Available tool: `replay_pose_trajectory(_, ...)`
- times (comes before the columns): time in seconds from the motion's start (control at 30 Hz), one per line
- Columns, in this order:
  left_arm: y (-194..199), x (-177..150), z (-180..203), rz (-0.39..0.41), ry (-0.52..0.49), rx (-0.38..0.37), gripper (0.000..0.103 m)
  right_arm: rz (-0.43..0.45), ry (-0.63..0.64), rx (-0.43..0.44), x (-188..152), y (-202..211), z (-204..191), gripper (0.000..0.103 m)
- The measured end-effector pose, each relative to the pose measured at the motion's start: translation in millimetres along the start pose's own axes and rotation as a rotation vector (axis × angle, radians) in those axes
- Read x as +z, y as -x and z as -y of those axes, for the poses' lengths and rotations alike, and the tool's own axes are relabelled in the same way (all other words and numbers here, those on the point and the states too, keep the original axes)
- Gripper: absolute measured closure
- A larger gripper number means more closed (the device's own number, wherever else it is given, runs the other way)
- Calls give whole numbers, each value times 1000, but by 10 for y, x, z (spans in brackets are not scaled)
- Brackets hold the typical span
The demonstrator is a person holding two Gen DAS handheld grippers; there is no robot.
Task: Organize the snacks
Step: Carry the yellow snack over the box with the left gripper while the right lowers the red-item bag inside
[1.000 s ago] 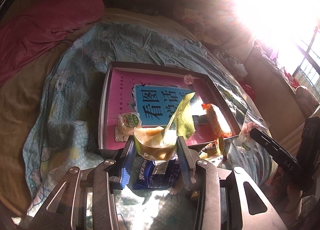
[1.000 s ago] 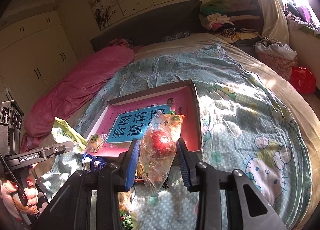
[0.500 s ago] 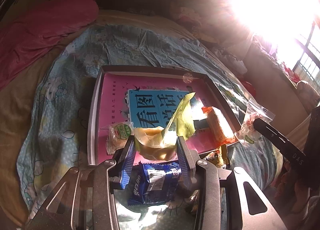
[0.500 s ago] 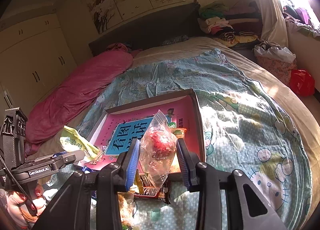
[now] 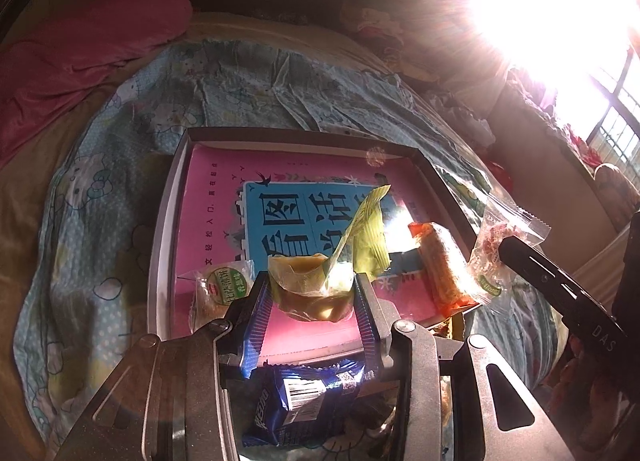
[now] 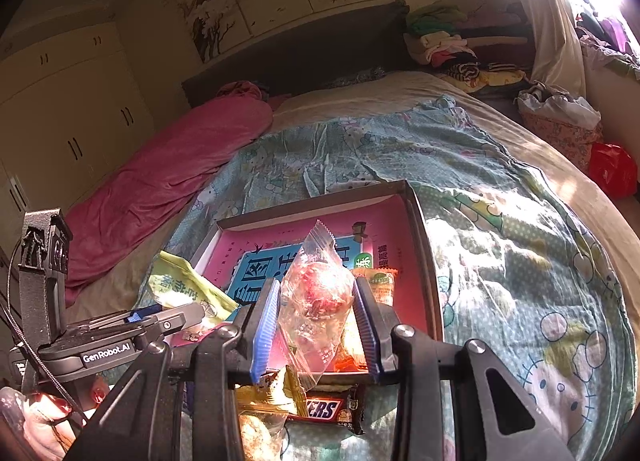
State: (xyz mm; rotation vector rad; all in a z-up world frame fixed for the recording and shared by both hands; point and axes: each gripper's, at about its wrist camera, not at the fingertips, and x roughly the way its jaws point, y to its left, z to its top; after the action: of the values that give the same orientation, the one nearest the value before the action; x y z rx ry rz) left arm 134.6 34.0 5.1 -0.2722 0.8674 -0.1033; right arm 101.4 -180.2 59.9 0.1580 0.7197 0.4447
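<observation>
Yellow-green packet (image 5: 320,281) and clear red-candy bag (image 6: 316,301) held over the pink-lined tray (image 5: 168,221)

Bed (image 6: 400,101) spread with a cartoon-print blue sheet (image 6: 520,245), pink blanket (image 6: 168,169) bunched at middle left. Shallow dark tray (image 6: 420,229) resting at frame centre; Snickers bar (image 6: 324,409) and blue packet (image 5: 296,401) on the sheet along the lower edge.

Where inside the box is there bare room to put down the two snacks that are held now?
Most free is the far half of the box, from its back wall to the blue title panel, and the left strip above the round green-label pack. The right side is crowded by the orange pack. The near edge is also busy: blue pack and chocolate bar lie outside.
</observation>
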Motion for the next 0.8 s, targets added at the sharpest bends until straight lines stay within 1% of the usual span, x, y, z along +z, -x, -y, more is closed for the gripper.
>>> replay_pose_trajectory(0.23,-153,-19,61,-26,-24,-3,61,-31,9,0,-3,-160,-62,65)
replay_pose_trajectory(0.43,-258,-62,80,-53,-41,-1,61,-64,24,-29,-59,-301,-93,65)
replay_pose_trajectory(0.6,-302,-107,92,-71,-56,3,61,-89,16,-26,-103,-391,-89,65)
replay_pose_trajectory(0.8,-333,-133,109,-85,-66,5,61,-116,34,-31,-157,-479,-122,65)
